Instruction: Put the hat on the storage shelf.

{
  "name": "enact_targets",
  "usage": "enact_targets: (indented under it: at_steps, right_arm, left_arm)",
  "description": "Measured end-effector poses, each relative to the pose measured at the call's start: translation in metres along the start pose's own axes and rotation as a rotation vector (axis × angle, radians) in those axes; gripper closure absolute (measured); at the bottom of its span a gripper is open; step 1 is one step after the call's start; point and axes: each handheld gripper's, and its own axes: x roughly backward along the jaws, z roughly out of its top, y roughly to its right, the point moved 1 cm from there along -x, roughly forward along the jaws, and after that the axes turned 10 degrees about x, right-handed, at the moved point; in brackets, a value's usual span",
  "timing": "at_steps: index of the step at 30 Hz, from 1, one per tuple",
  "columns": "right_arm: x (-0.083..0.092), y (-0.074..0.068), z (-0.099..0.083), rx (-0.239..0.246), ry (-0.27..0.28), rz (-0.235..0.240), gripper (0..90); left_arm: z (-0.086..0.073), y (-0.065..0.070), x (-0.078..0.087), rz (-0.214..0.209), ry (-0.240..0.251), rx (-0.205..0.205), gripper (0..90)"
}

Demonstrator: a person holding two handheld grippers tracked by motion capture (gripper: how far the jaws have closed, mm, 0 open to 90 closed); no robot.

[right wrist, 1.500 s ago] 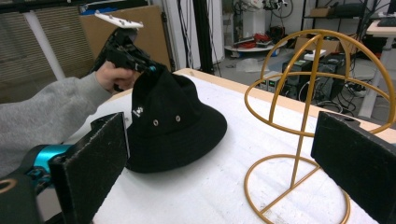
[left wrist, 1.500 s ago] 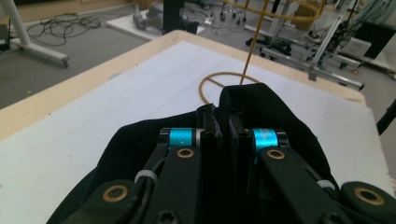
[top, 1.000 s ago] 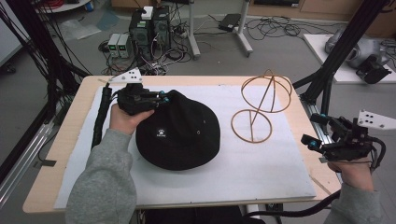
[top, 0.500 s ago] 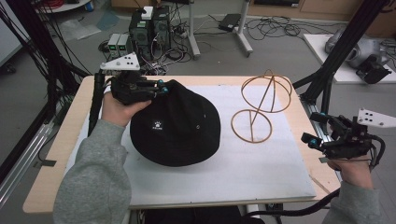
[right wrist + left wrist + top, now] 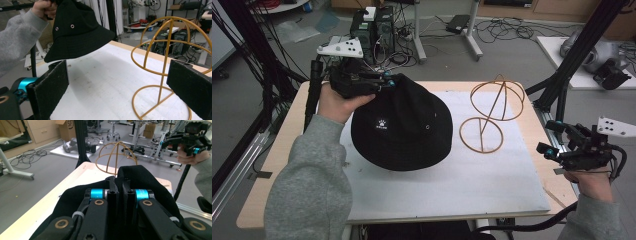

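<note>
Left claw [image 5: 384,82] is clamped on the brim of the black bucket hat [image 5: 404,127], its jaws pressed together on the fabric. Hat hangs clear of the white mat [image 5: 492,185], above the surface's far-left quarter. Right claw [image 5: 548,147] is spread wide and holds nothing, off the right edge. Gold wire hat stand [image 5: 489,117] stands upright near the far-right corner, apart from the hat.

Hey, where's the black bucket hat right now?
The black bucket hat hangs off the table at the left of the high view, its brim clamped in the left gripper, left of the gold wire hat stand.
</note>
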Motion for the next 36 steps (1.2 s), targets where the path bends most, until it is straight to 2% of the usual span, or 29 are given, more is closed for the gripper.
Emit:
enact_targets:
  at_steps: [13,18,23,25,36]
  right_arm:
    - [0.0,-0.001,0.0,-0.003,0.0,-0.003,3.4]
    - [0.001,-0.002,0.0,0.003,-0.002,-0.002,3.3]
    - [0.004,-0.004,-0.002,0.003,-0.005,-0.008,3.3]
    - [0.005,-0.005,-0.002,0.001,-0.013,-0.01,3.3]
    - [0.016,-0.011,-0.005,0.007,-0.027,-0.028,3.3]
  left_arm:
    - [0.016,0.0,0.003,-0.018,-0.01,-0.001,85.7]
    - [0.022,0.001,0.001,-0.023,0.002,0.0,85.7]
    - [0.032,0.004,-0.001,-0.03,0.021,-0.016,85.7]
    - [0.037,0.006,-0.003,-0.037,0.033,-0.021,85.7]
    - [0.066,0.016,-0.025,-0.076,0.016,-0.059,85.7]
